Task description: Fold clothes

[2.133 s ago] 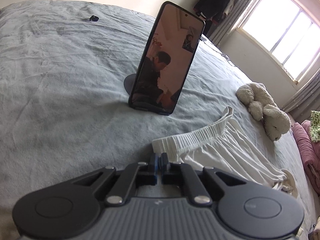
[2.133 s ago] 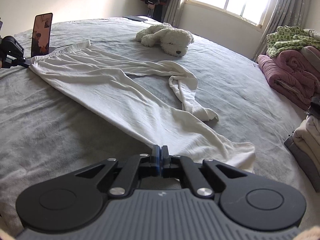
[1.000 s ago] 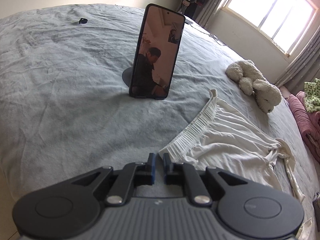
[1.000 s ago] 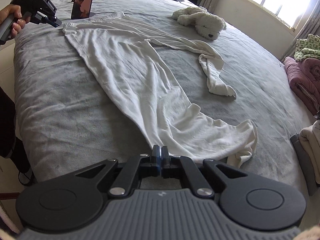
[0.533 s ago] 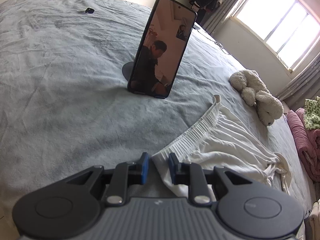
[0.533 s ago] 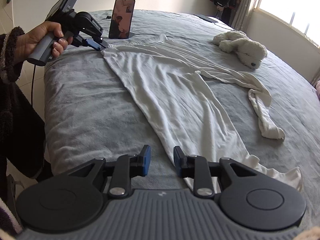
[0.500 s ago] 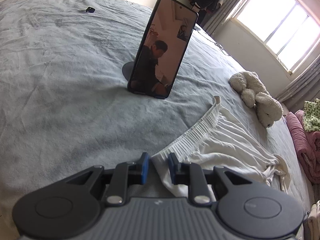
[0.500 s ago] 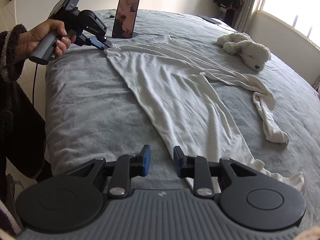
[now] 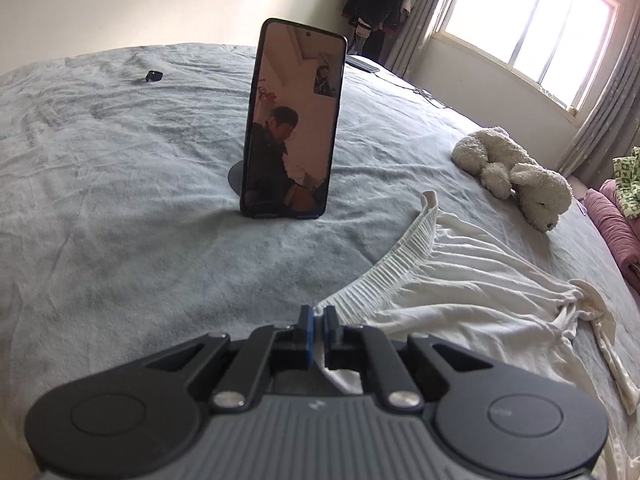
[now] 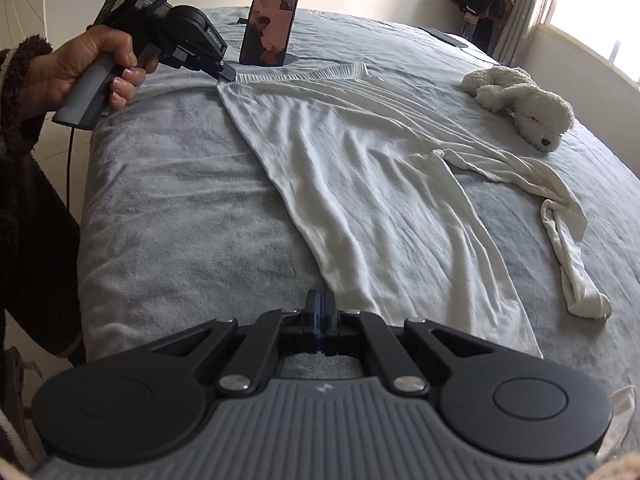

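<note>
Right wrist view, white trousers (image 10: 360, 184) spread flat (one leg twisted)

A phone (image 9: 292, 120) on its stand stood upright mid-frame in the left wrist view, just beyond the waistband of the white trousers (image 10: 372, 184). A plush dog (image 10: 524, 104) lay at the right. The bed (image 10: 168, 216) at lower left lay bare and passable.
</note>
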A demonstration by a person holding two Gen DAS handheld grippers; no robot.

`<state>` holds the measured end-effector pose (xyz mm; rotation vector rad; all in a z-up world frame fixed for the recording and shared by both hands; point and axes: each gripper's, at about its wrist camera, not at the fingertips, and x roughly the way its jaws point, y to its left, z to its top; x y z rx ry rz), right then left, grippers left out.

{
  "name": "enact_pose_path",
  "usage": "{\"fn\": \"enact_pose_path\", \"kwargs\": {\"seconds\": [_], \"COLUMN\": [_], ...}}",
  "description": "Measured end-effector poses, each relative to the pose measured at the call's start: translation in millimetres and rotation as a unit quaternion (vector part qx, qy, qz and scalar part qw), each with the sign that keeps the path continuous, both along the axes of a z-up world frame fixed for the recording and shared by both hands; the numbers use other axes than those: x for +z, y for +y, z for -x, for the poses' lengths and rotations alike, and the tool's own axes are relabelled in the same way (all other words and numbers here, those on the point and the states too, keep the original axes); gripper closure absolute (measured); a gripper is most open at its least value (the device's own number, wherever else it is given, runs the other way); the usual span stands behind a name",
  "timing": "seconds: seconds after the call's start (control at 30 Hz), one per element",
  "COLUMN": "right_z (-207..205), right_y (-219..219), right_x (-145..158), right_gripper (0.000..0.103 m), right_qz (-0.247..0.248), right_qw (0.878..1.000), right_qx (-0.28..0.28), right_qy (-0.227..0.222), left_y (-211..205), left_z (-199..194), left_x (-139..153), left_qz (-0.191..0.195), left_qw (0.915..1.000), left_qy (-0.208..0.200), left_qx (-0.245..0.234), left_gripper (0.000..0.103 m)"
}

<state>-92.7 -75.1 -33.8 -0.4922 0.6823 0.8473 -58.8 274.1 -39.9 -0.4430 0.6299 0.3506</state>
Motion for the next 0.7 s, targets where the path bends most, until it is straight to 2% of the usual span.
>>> {"fn": "enact_pose_path", "kwargs": {"seconds": [0.1,0.2,0.27,0.3,0.33,0.5,0.7], "right_z": [4.8,6.7,7.5,6.8,6.1,0.2,-8.7], "right_y": [-2.6,-1.0,0.8,3.1,4.8,11.2,22.3], "right_x": [12.9,13.4,12.2,8.3,5.1,-4.3,-13.8], "right_gripper": [0.103,0.103,0.098,0.088,0.084,0.074,0.072], "right_qz": [-0.027,-0.026,-0.021,-0.011,-0.004,0.005,0.005], "right_qw": [1.0,1.0,0.999,0.999,0.999,1.0,0.999], "right_qx": [0.013,0.01,0.008,0.006,0.004,0.003,-0.001], "right_qy": [0.004,-0.014,-0.026,-0.03,-0.032,-0.028,-0.032], "left_y": [4.2,9.4,11.6,12.5,12.4,9.4,8.8], "left_z": [5.4,6.4,4.2,2.7,1.5,2.7,1.6], "left_x": [5.7,5.3,1.4,-1.0,-2.8,-5.0,-9.4], "left_qz": [0.0,0.007,0.011,0.013,0.013,0.014,0.012], "left_qw": [1.0,1.0,0.9999,0.9998,0.9997,0.9997,0.9996], "left_qy": [-0.001,0.004,0.011,0.015,0.018,0.021,0.024], "left_qx": [0.001,-0.003,-0.003,-0.003,-0.003,0.001,0.005], "left_gripper": [0.099,0.099,0.099,0.099,0.099,0.099,0.098]}}
